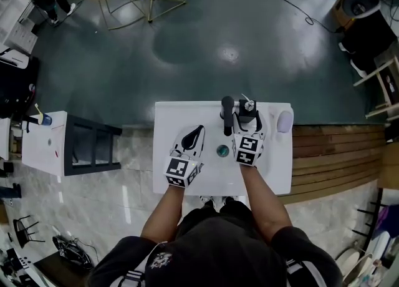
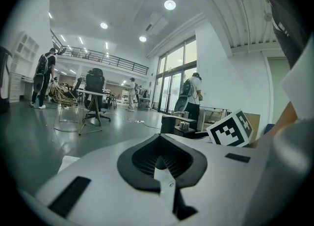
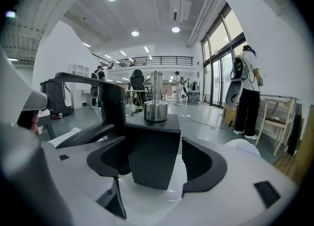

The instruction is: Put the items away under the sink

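Observation:
A black square pump bottle (image 1: 247,116) (image 3: 149,151) with a silver pump head stands at the back of the white sink top (image 1: 174,117), just right of the black faucet (image 1: 227,115) (image 3: 105,102). My right gripper (image 1: 247,123) (image 3: 159,161) straddles the bottle. The left pad lies close against its side and a gap shows at the right pad, so the jaws stand open around it. My left gripper (image 1: 194,135) (image 2: 161,139) rests on the sink top to the left of the drain (image 1: 222,150). Its pads meet with nothing between them.
A pale oval object (image 1: 283,121) (image 3: 243,144) lies at the sink top's back right corner. A black open frame (image 1: 90,145) and a white cabinet (image 1: 43,142) stand to the left, wooden planks (image 1: 336,155) to the right. Several people stand far off in the hall.

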`<state>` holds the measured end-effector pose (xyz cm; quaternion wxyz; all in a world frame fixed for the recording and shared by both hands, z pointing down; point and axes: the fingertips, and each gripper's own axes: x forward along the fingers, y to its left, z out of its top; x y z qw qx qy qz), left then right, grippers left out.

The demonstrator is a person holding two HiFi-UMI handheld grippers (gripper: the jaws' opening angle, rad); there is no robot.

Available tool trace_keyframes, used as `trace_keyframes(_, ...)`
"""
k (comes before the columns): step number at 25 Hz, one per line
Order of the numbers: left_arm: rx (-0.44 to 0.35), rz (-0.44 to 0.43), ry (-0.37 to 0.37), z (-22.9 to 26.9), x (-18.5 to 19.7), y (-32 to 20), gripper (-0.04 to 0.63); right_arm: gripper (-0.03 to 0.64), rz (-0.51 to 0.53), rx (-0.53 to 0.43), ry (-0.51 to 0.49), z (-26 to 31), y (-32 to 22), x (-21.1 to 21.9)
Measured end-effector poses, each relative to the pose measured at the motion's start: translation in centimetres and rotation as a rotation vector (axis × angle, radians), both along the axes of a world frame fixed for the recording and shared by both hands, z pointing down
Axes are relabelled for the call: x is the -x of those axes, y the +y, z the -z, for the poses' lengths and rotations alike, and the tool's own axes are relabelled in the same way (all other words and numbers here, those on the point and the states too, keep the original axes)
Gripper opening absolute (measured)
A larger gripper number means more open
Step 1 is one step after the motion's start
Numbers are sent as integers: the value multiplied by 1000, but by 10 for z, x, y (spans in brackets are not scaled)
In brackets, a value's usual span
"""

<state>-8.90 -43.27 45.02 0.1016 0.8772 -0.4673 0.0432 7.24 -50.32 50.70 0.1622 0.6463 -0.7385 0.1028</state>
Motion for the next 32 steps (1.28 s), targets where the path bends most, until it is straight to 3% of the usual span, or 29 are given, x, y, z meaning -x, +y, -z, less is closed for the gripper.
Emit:
trace_keyframes(11,13,10,-7,-7,4,0,-2,353,-34,8,-3,-4,-9,4)
trace_keyframes(18,20,25,21,-4,7,5,-2,337,-12,-9,-8,-2,-8,2)
trace_keyframes(32,16,27,5,-4,12,17,-2,330,81,-57,-28,2,-5,-8)
